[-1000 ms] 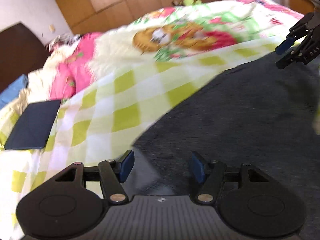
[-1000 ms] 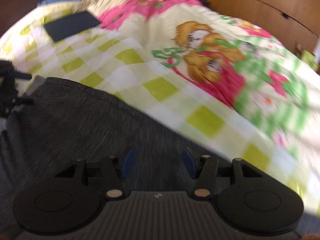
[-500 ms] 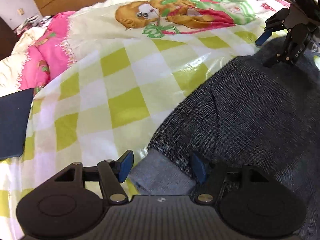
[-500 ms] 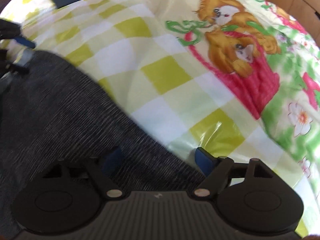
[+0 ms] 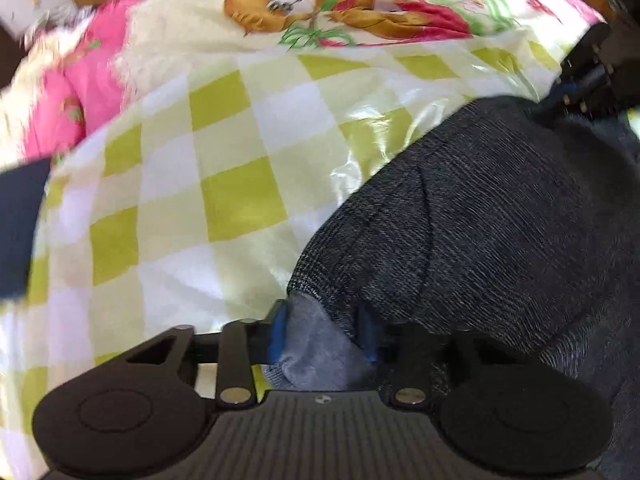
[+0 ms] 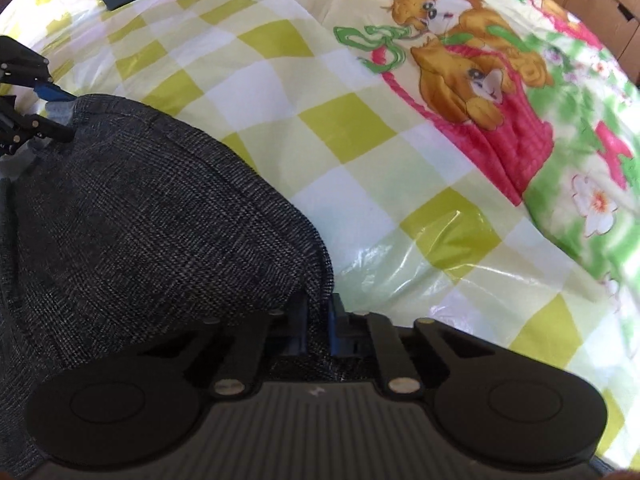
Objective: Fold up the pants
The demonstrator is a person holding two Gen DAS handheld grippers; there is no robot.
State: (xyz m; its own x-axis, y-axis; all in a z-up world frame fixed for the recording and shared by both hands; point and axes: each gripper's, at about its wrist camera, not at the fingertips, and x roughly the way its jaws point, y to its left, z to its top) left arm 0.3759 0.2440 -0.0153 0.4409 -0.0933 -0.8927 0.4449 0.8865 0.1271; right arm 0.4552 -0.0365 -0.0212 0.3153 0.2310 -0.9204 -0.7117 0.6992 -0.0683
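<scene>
Pants [image 5: 500, 216] lie on the checked bedspread [image 5: 224, 200], their near edge pinched at one corner by the left gripper [image 5: 322, 334] and at the other by the right gripper [image 6: 318, 330], whose jaws have just closed, so lifting both evenly should keep the fold straight.

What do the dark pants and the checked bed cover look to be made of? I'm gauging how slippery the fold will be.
The pants look like a soft heathered knit, matte, with fine ribbed lines and a paler grey lining at the edge. The bed cover seems a smooth printed fabric, or plastic-covered: it shows bright glossy highlights and crinkles.
</scene>
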